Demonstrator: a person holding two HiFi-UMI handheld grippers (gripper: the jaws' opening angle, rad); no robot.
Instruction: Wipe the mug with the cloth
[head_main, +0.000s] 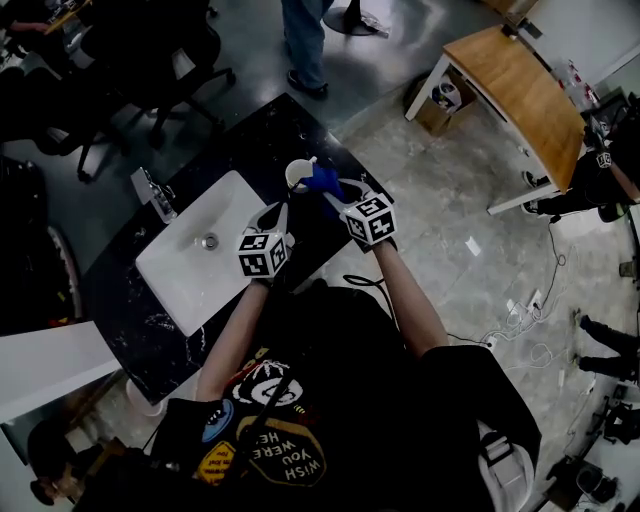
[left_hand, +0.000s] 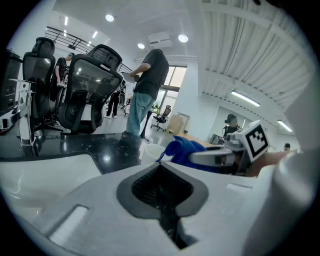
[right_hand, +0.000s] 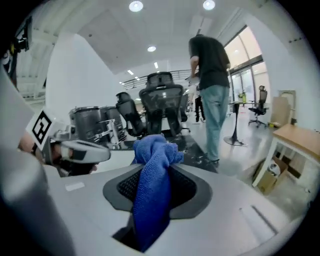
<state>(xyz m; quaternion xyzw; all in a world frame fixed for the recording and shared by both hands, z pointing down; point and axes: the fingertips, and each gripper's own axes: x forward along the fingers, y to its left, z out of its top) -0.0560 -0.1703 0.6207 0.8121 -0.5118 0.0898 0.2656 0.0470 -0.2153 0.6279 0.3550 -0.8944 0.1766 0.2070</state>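
Observation:
A white mug (head_main: 297, 174) stands on the black counter (head_main: 255, 140) behind the sink. In the left gripper view the mug (left_hand: 151, 152) sits just past my jaw tips. My left gripper (head_main: 283, 208) (left_hand: 162, 167) is shut, with nothing showing between its pads; whether it pinches the handle is hidden. My right gripper (head_main: 340, 195) (right_hand: 152, 172) is shut on a blue cloth (right_hand: 152, 150). The bunched cloth (head_main: 323, 180) (left_hand: 182, 149) hangs at the mug's right side, over its rim. The mug does not show in the right gripper view.
A white sink (head_main: 230, 195) with a chrome faucet (head_main: 155, 192) fills the counter's left part. A person in jeans (head_main: 305, 40) stands beyond the counter's far end. Office chairs (head_main: 150, 60) are at the far left, a wooden table (head_main: 520, 90) at the right.

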